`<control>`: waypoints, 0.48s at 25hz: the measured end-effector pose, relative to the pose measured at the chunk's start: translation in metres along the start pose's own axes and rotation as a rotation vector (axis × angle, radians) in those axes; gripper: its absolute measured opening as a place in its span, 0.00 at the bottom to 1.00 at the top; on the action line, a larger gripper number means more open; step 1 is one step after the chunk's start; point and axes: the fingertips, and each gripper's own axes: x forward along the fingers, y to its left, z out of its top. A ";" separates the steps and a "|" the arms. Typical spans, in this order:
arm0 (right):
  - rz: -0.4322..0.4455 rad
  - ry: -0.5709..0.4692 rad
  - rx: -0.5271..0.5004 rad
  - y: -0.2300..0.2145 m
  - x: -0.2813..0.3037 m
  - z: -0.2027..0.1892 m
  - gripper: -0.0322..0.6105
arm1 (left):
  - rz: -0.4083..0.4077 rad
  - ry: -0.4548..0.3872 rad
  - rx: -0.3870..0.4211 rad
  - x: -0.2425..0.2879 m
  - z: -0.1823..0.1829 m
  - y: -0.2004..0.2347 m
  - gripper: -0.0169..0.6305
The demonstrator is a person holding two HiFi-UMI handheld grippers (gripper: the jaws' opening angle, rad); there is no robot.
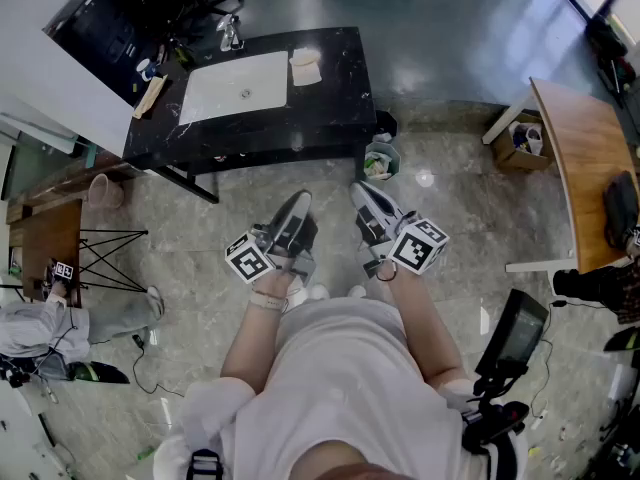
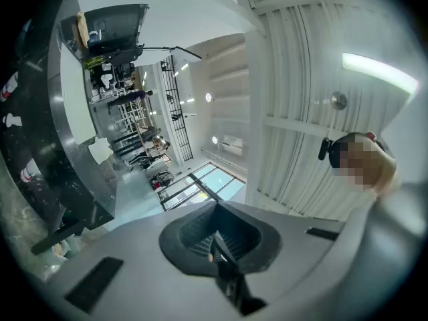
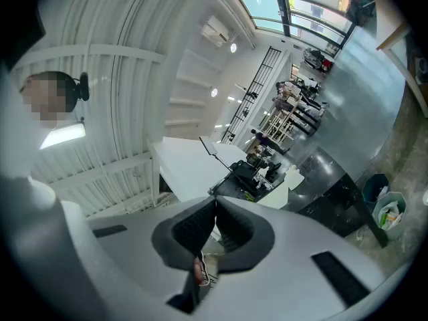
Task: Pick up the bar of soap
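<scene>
The bar of soap (image 1: 305,68) is a pale yellowish block on a white dish at the right end of the black counter (image 1: 340,108), beside the white sink basin (image 1: 235,88). I stand well back from the counter. My left gripper (image 1: 300,204) and right gripper (image 1: 360,192) are held side by side in front of my chest, pointing toward the counter and far short of the soap. In the left gripper view the left gripper (image 2: 215,209) has its jaws pressed together with nothing between them. The right gripper (image 3: 215,204) stands the same way in its own view.
A small waste bin (image 1: 380,160) stands on the floor at the counter's front right corner, between me and the soap. A faucet (image 1: 231,34) rises behind the basin. A wooden table (image 1: 580,168) and a cardboard box (image 1: 522,140) are to the right. A monitor (image 1: 515,333) stands near my right elbow.
</scene>
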 end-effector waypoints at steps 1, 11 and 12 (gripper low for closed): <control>0.002 -0.003 -0.001 -0.002 -0.003 0.002 0.08 | 0.004 -0.002 0.001 0.002 -0.001 -0.001 0.04; -0.006 -0.032 0.013 -0.017 -0.021 0.018 0.08 | 0.035 -0.013 0.024 0.016 -0.014 0.002 0.04; -0.010 -0.032 0.017 -0.021 -0.023 0.021 0.08 | 0.042 -0.013 0.027 0.019 -0.017 0.003 0.04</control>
